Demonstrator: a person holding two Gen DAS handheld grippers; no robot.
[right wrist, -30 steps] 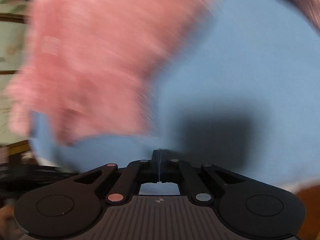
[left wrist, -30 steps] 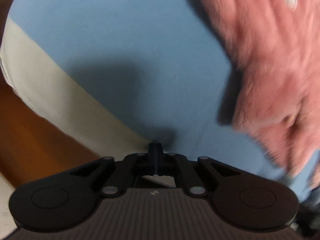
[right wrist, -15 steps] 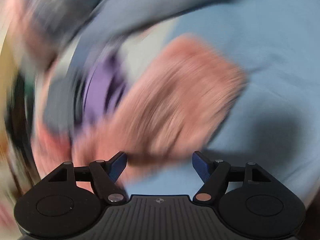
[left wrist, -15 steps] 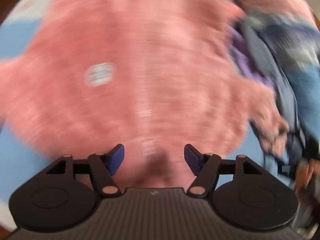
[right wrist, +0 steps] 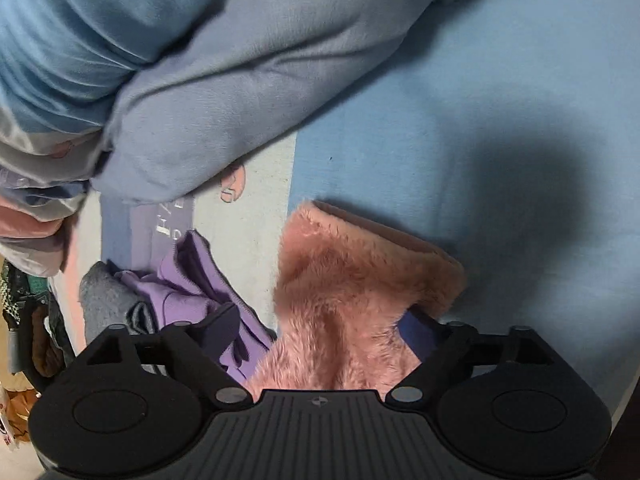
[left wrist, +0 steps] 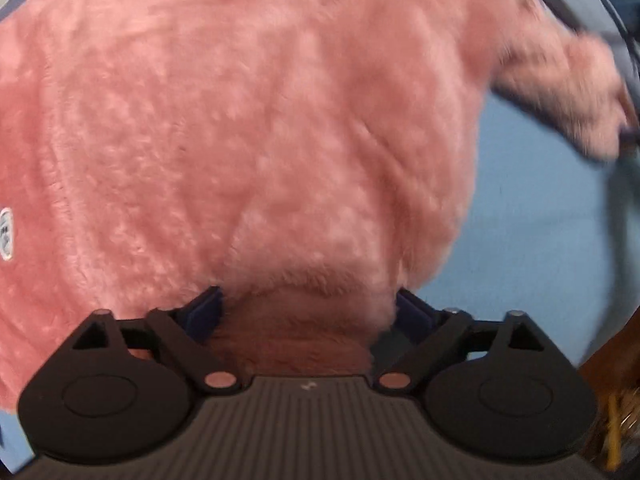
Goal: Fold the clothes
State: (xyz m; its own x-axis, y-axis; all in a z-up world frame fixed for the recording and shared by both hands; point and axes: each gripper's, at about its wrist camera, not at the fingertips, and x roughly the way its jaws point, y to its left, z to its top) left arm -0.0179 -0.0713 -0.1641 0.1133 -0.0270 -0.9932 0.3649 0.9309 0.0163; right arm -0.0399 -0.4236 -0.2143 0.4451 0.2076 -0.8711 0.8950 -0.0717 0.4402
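Observation:
A fluffy pink sweater [left wrist: 260, 128] fills most of the left wrist view, lying on a light blue sheet [left wrist: 532, 232]. My left gripper [left wrist: 310, 306] is open, its jaws wide apart around the sweater's near edge, which bulges between them. In the right wrist view my right gripper [right wrist: 320, 328] is open too, and a pink sleeve end [right wrist: 360, 280] lies between its jaws. Whether the pads touch the fabric I cannot tell.
A pile of light blue and grey clothes [right wrist: 200, 80] lies at the back left of the right wrist view. A purple garment [right wrist: 200, 284] and a grey one [right wrist: 108, 300] lie by the left finger. Dark clutter [right wrist: 24, 320] sits at the far left.
Both grippers went from shut to open and moved from the bare blue sheet onto the pink sweater. The sweater's edge and the sleeve now sit between the jaws.

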